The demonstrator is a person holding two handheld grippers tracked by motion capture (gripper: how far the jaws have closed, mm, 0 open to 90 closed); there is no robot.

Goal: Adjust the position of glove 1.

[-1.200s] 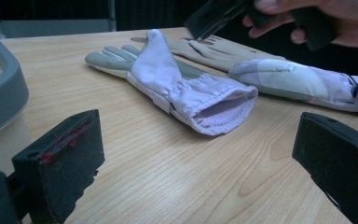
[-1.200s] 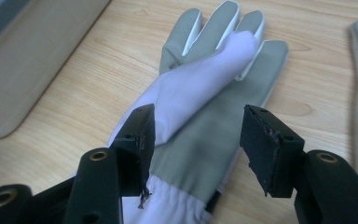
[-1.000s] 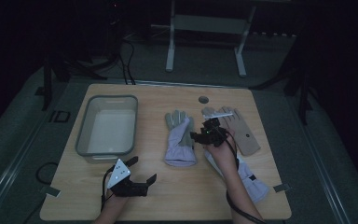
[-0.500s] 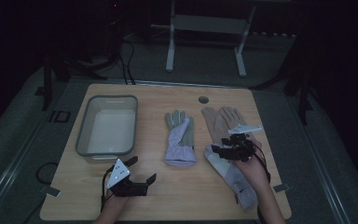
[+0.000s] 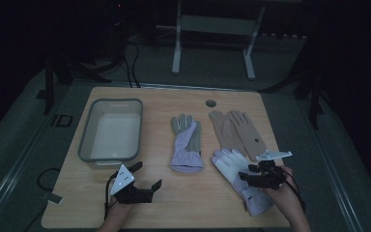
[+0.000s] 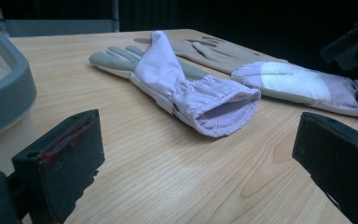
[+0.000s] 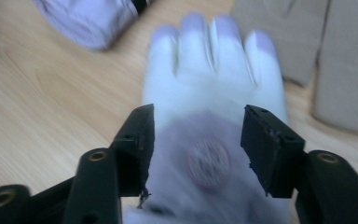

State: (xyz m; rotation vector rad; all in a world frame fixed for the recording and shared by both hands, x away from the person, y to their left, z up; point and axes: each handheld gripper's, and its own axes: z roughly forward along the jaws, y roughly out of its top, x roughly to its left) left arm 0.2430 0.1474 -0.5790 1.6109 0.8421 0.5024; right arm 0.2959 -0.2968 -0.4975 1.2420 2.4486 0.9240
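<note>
A pale lavender-and-white glove [image 5: 236,179] lies flat, fingertips spread, on the table [image 5: 193,203]; the right gripper [image 7: 196,140] hovers above it, fingers apart.

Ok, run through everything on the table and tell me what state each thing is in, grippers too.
Grey bin: upright, looks empty.
Folded lilac glove: flat, thumb side folded over.
Tan gloves: flat, side by side.
White-and-lilac glove: flat, under the right gripper.
Left gripper: open, holding nothing.
Right gripper: open above that glove.
</note>
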